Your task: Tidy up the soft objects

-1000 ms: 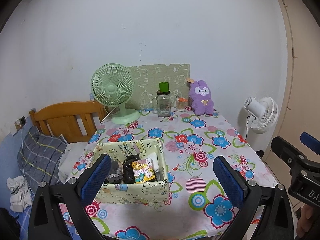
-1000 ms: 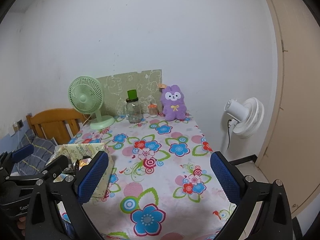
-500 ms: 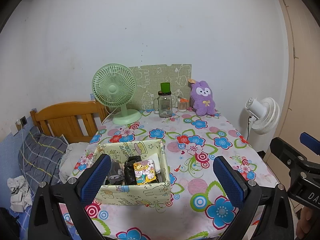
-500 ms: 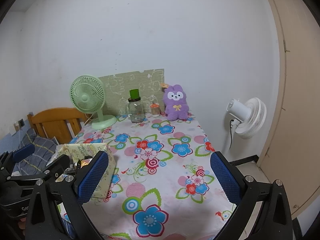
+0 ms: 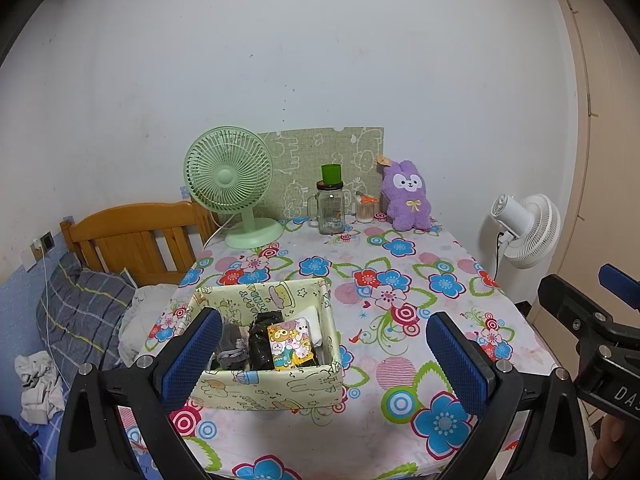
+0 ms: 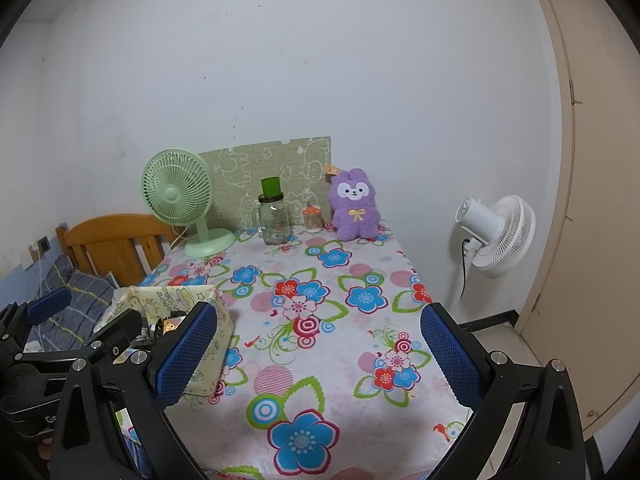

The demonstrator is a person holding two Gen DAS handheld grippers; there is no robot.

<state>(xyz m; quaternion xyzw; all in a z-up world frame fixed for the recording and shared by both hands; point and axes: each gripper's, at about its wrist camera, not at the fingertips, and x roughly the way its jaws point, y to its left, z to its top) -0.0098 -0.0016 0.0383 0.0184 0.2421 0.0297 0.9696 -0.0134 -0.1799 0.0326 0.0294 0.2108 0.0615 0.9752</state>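
So you've got two grippers up, and both are spread wide with nothing between the blue pads. Your left gripper (image 5: 324, 356) hangs over the near edge of the table (image 5: 400, 432), and your right gripper (image 6: 320, 352) sits just beside it at 3 o'clock, also showing at the right edge of the left wrist view.

Count-wise: one purple plush bunny (image 5: 407, 196), one fabric storage box (image 5: 276, 388), two fans, two jars. The green desk fan (image 5: 230, 184) stands on the table at about 11 o'clock from your left gripper, and the white fan (image 5: 528, 230) is off the table at roughly 2 o'clock, by the wall. The bigger glass jar (image 5: 331, 208) has a green cup (image 5: 331, 173) upside down on its lid, and a small jar with an orange top (image 5: 366, 210) stands between it and the bunny.

The bunny sits upright at the far end of the table against the wall, around 12 to 1 o'clock from both grippers and well apart from them. The box is way closer: it's right behind your left finger pad, at about 10 o'clock from the middle of the left gripper. Inside it you can see a gray cloth bundle, something black and a cartoon-print packet (image 5: 290, 344), packed side by side.

A wooden headboard (image 5: 132, 236) and a plaid pillow (image 5: 80, 312) are at 9 o'clock, beside the table.
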